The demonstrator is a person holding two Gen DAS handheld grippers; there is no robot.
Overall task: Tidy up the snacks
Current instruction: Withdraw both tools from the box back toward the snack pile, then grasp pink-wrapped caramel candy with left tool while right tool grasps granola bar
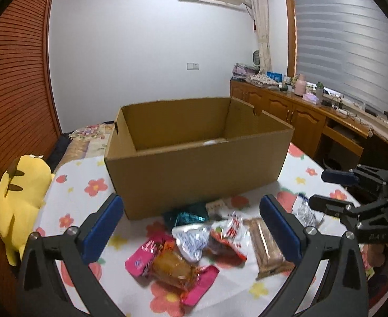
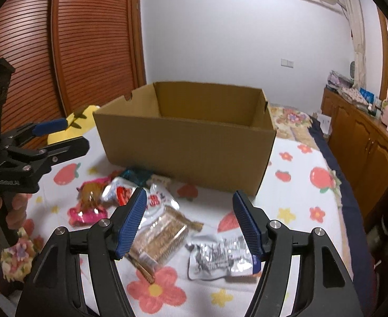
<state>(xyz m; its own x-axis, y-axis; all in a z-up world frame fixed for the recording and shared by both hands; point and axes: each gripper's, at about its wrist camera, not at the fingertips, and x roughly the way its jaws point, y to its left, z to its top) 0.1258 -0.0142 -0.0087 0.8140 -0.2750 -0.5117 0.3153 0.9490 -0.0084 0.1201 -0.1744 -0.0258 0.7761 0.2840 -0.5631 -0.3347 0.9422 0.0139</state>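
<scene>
An open cardboard box (image 1: 194,163) stands on the flowered tablecloth (image 1: 75,185). In front of it lie several loose snacks: a pink-wrapped cake (image 1: 167,266), a silver-blue packet (image 1: 191,240), a red-and-white packet (image 1: 228,235), a brown bar (image 1: 266,248) and a teal packet (image 1: 186,215). My left gripper (image 1: 191,203) hangs open above this pile, its pads touching nothing. My right gripper (image 2: 189,195) is open too, above the brown bar (image 2: 162,235) and a silver packet (image 2: 220,259). Each gripper shows in the other's view, right gripper (image 1: 318,189) and left gripper (image 2: 76,133).
A yellow plush toy (image 1: 19,195) sits at the table's left edge. Wooden cabinets (image 1: 299,111) with clutter on top run along the right wall under a window. Louvred wooden doors (image 2: 75,52) stand on the left. A hand (image 2: 17,211) grips the left gripper's handle.
</scene>
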